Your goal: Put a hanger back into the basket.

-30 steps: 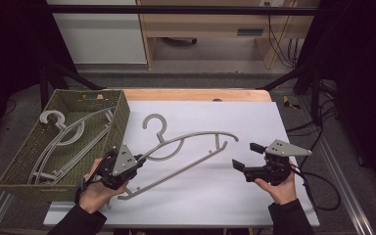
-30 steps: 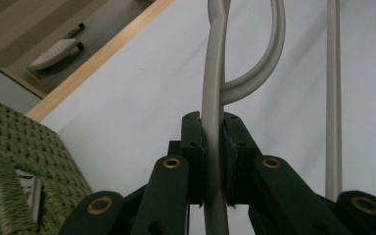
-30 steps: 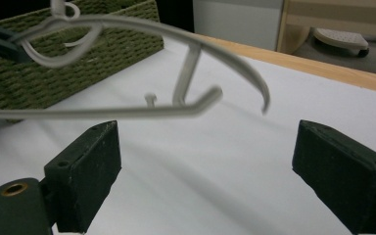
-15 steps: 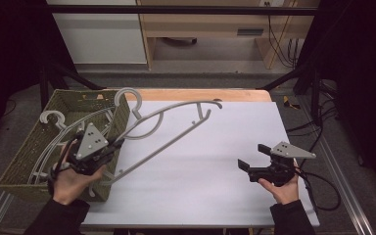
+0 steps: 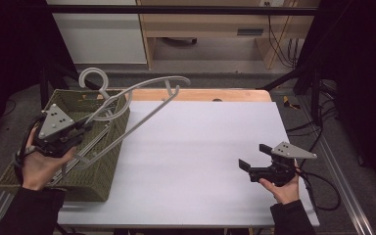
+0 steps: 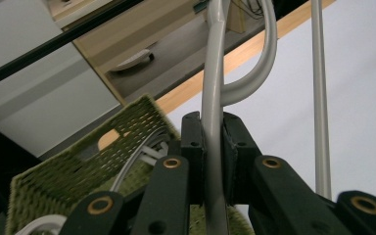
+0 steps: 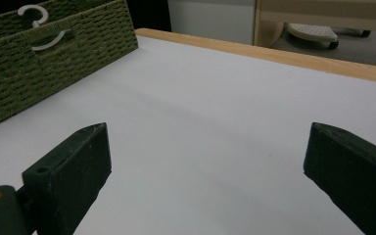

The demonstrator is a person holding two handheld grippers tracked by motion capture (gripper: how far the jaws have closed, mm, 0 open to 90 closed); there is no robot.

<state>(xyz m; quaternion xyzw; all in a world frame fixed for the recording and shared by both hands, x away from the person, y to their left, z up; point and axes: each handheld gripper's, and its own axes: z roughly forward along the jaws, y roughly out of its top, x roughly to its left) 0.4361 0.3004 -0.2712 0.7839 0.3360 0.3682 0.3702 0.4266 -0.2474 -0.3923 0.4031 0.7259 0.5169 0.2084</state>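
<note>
- Left claw [image 5: 81,131] pinches the hanger [image 5: 142,105] by its end, tilting it over the basket [image 5: 105,171], likely to drop it in.
- Right claw [image 5: 252,166] is spread and empty, jaws just opening, well clear of both.

Bare tabletop [image 5: 200,147] beside basket [image 5: 105,169]

The white table [image 5: 196,161] has a wooden strip [image 5: 200,94] along its far edge. Behind it, on the grey floor, stands a wooden cabinet [image 5: 210,27], and beside it a white cabinet [image 5: 95,34]. Black cables [image 5: 274,39] hang near the wooden one. A black frame bar [image 5: 176,9] runs across the top.
</note>
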